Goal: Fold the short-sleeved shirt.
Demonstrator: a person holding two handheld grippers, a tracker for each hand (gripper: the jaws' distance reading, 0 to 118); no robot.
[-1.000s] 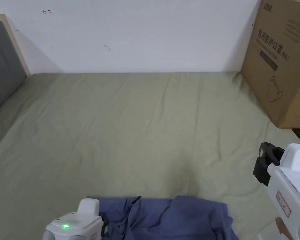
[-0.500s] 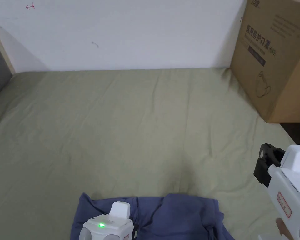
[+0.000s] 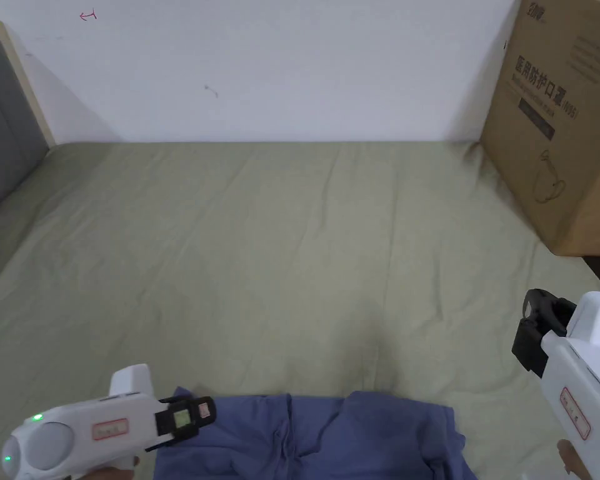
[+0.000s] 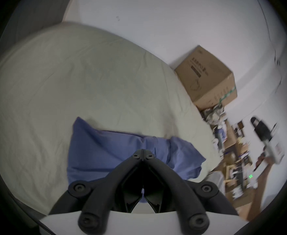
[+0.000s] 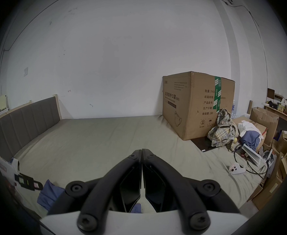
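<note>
At lower left of the head view, left tool (image 3: 195, 415) with jaws pressed together on nothing, tip just over the near left corner of the blue shirt (image 3: 330, 434). Across the bottom centre, shirt lying rumpled on the olive bed sheet (image 3: 280, 250). At upper right, cardboard box (image 3: 561, 119). At lower right, right tool (image 3: 533, 331) held above the sheet, well apart from the shirt, jaws closed and empty.

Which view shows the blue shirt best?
Left gripper view: most of the shirt lies crumpled on the bed sheet. Head view cuts it off at the bottom edge; right gripper view catches just a corner.
</note>
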